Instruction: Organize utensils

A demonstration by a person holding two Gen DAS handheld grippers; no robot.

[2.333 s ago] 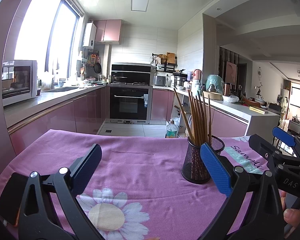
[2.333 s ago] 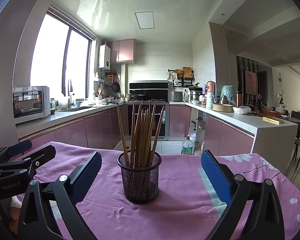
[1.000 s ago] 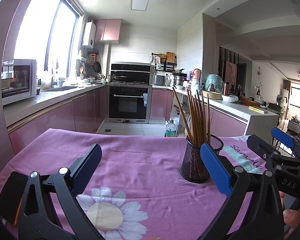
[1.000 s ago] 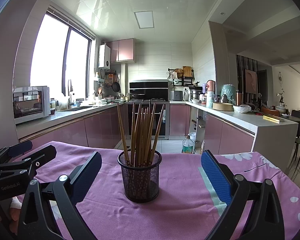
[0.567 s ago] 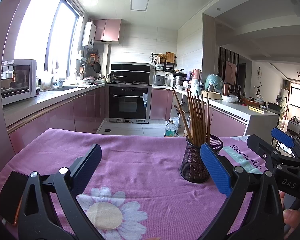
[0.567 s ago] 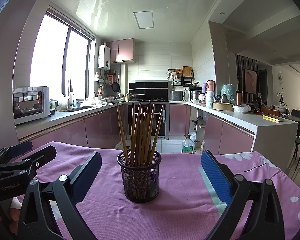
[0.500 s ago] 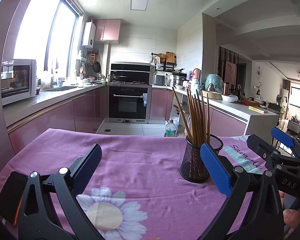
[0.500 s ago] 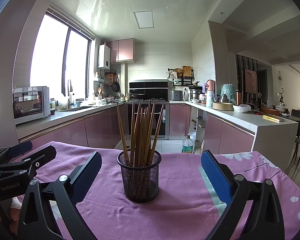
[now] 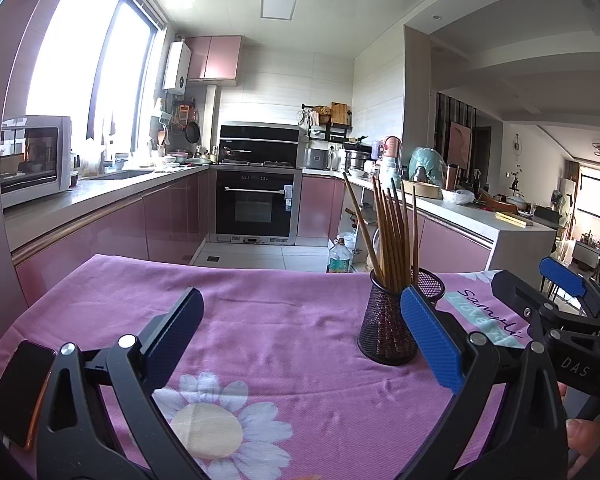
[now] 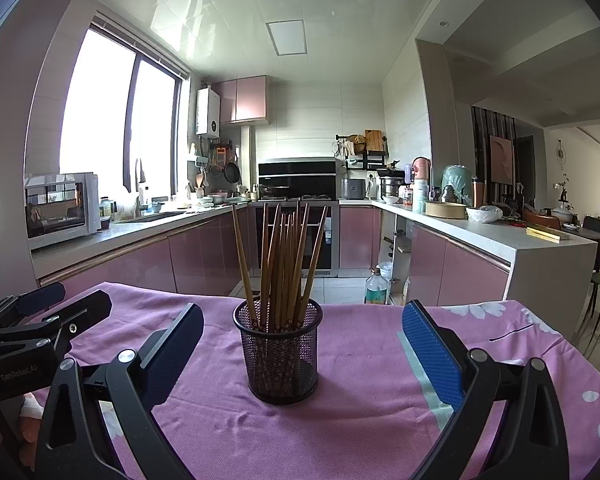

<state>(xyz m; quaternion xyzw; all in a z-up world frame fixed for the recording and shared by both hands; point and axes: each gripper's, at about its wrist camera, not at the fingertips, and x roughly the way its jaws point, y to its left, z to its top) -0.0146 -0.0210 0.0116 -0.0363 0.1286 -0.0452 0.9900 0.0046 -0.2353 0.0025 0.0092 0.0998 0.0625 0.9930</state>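
Writing, right gripper body: "DAS" in pale letters, seen in the left wrist view at 4 o'clock; rest of the word hidden.
Writing, left gripper body: small pale lettering in the right wrist view at 8 o'clock, too blurred to read with certainty.
Writing, cloth [image 9: 300,328]: dark script "Samyli" on a pale teal band, with fainter print below it that looks like "I love yo", cut off.
Cup [image 10: 278,354]: one black wire-mesh cup, upright on the pink cloth over the tabletop.
Chopsticks [image 10: 283,264]: brown wooden sticks standing in the cup, tips fanned out; roughly ten, exact count uncertain where they overlap.
Cup position, right wrist view: dead centre, between the two blue pads and farther out than them, touching neither.
Cup position, left wrist view: 3 o'clock of centre, partly hidden behind the right-hand blue pad.
Left gripper [image 9: 300,340]: pads wide apart, nothing between them, low over the cloth.
Right gripper [image 10: 302,354]: pads wide apart, nothing held.
Daisy prints: one large at 6 o'clock in the left wrist view; several small at 4 o'clock in the right wrist view.
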